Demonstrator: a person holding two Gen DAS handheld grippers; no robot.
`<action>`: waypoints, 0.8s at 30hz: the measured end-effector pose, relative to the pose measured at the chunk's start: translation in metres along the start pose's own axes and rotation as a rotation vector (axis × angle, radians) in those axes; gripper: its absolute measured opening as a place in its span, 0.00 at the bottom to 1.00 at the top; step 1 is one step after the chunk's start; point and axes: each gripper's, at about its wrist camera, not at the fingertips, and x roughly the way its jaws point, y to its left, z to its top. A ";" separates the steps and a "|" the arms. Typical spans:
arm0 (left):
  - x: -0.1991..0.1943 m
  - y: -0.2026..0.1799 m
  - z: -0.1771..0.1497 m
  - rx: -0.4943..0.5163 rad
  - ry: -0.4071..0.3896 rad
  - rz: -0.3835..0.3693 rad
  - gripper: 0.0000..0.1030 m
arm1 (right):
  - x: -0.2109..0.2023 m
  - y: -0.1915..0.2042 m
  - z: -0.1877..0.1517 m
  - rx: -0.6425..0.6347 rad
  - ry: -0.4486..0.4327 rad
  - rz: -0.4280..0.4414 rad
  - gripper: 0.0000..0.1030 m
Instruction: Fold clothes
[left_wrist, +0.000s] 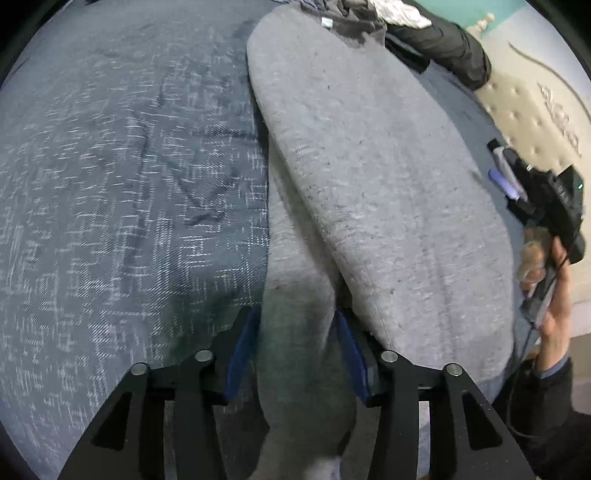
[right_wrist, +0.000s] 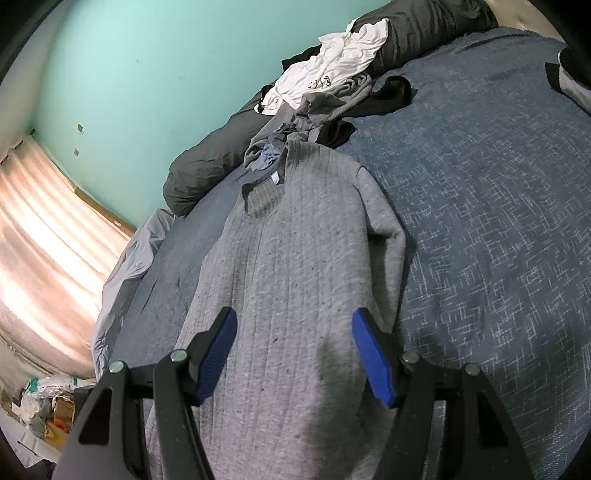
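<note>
Your left gripper (left_wrist: 295, 343) pointed steeply down at the sweater (left_wrist: 369, 166), and a fold of its grey sleeve ran up between the blue pads (left_wrist: 242, 354); the pads flanked the cloth closely, but you could not tell from that view whether they pressed it or merely stood beside it; the sweater itself lay flat on the blanket (left_wrist: 110, 184), its body stretching away from the gripper toward the pile (left_wrist: 369, 14) at its collar end. Your right gripper (right_wrist: 295, 354) hung over the sweater's hem end with its jaws wide apart and nothing between them, the ribbed grey cloth showing clear in the gap; in the left view that same gripper sat at the sweater's right edge, held in your hand (left_wrist: 550, 295), a dark cuff at the wrist. Beyond the sweater's collar (right_wrist: 258, 192) lay a heap of loose clothes, a white shirt (right_wrist: 332, 62) on top of grey and black pieces; a dark bolster (right_wrist: 221, 147) ran along the bed's edge just past that heap, against the green wall (right_wrist: 166, 74); left of the sweater, past the bed's edge, hung a pale curtain (right_wrist: 48, 229).
</note>
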 end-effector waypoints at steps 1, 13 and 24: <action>0.003 -0.002 0.001 0.010 0.002 0.009 0.11 | 0.000 0.000 0.000 -0.001 0.000 0.000 0.64; -0.109 0.032 0.031 0.002 -0.217 0.199 0.06 | -0.001 -0.002 0.001 0.012 -0.003 0.001 0.64; -0.241 0.112 0.104 -0.146 -0.442 0.511 0.05 | 0.000 -0.002 0.002 0.002 -0.001 -0.009 0.64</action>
